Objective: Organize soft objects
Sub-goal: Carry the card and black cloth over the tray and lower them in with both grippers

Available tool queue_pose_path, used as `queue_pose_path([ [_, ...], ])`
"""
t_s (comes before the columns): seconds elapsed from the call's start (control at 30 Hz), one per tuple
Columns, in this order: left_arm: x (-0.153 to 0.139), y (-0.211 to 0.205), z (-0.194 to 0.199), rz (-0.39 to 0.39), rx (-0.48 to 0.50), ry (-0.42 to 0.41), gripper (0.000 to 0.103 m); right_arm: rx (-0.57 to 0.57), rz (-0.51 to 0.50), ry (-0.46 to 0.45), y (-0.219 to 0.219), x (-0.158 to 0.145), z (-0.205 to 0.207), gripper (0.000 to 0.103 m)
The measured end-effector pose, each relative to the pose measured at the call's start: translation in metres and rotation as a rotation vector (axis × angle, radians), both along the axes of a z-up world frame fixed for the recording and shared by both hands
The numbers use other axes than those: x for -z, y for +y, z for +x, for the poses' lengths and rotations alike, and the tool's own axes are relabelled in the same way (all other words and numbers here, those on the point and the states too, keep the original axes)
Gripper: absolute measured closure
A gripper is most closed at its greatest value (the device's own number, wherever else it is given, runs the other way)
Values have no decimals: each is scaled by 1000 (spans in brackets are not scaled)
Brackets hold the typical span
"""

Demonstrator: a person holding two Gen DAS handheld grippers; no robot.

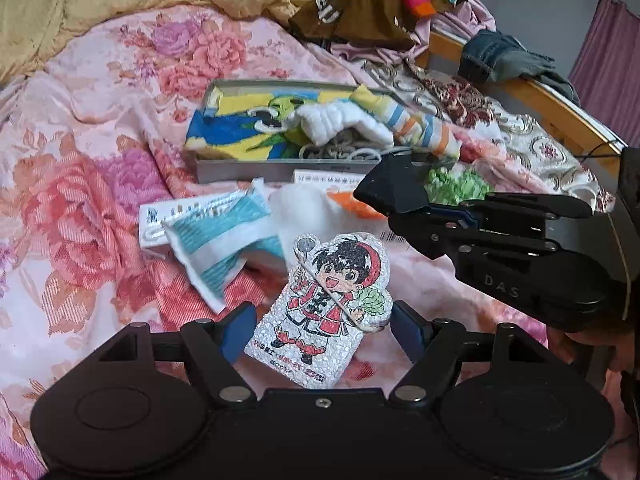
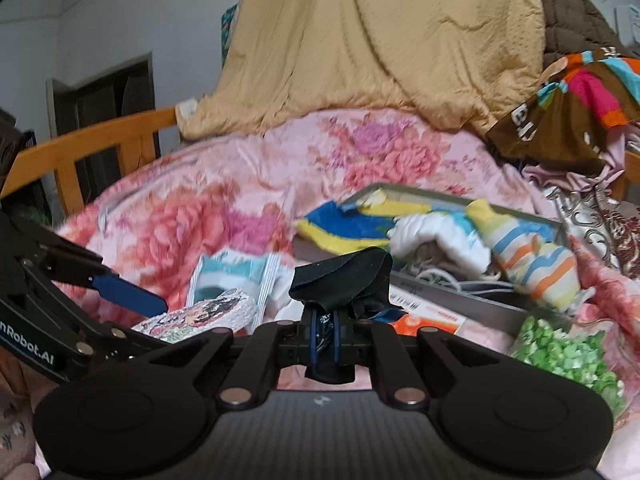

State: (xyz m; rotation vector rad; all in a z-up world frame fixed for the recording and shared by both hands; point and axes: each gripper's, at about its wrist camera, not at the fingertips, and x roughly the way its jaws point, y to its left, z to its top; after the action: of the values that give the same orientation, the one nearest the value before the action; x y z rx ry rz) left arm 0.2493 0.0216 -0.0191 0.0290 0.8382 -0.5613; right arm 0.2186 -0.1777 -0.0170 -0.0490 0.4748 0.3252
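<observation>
Sponge (image 1: pixel 324 308) between spread left jaws; black cloth (image 2: pixel 344 276) pinched in right jaws.

- The left tool (image 1: pixel 324 330), a black two-finger tool with blue finger pads (image 1: pixel 240 330), stands with its fingers spread wide, one on each side of a flat cartoon-printed foam piece, neither pad touching it.
- Seen from the right wrist view, the left tool (image 2: pixel 132 300) reaches in from the left edge, one blue pad pointing rightward and slightly down.
- The right tool (image 2: pixel 326 330), of the same black build, has its blue pads pressed together on a black cloth piece (image 2: pixel 344 276).
- From the left wrist view, the right tool (image 1: pixel 404 200) enters from the right side, pointing leftward, black cloth (image 1: pixel 390 188) at its tip.
</observation>
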Motion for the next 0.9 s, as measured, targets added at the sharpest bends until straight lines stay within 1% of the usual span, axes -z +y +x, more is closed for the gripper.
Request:
queue_pose_path([
  [0.1, -10, -6, -2, -5, -25, -23, 28, 13, 42, -38, -9, -9, -4, 95],
  [0.27, -28, -11, -1, -37, -83, -57, 28, 32, 105, -137, -25, -24, -16, 95],
  [0.43, -50, -22, 4, -30, -117, -108, 28, 35, 167, -196, -36, -35, -23, 94],
  [0.67, -72, -31, 13, -64, -167, -173, 28, 68, 176, -229, -45, -42, -26, 94],
  [0.8, -73, -36, 24, -76, -209, -192, 28, 77, 181, -266, -44, -43, -25, 94],
  [0.9, -70, -37, 38, -87, -241, -194, 28, 66, 176, -298, -41, -43, -16, 94],
])
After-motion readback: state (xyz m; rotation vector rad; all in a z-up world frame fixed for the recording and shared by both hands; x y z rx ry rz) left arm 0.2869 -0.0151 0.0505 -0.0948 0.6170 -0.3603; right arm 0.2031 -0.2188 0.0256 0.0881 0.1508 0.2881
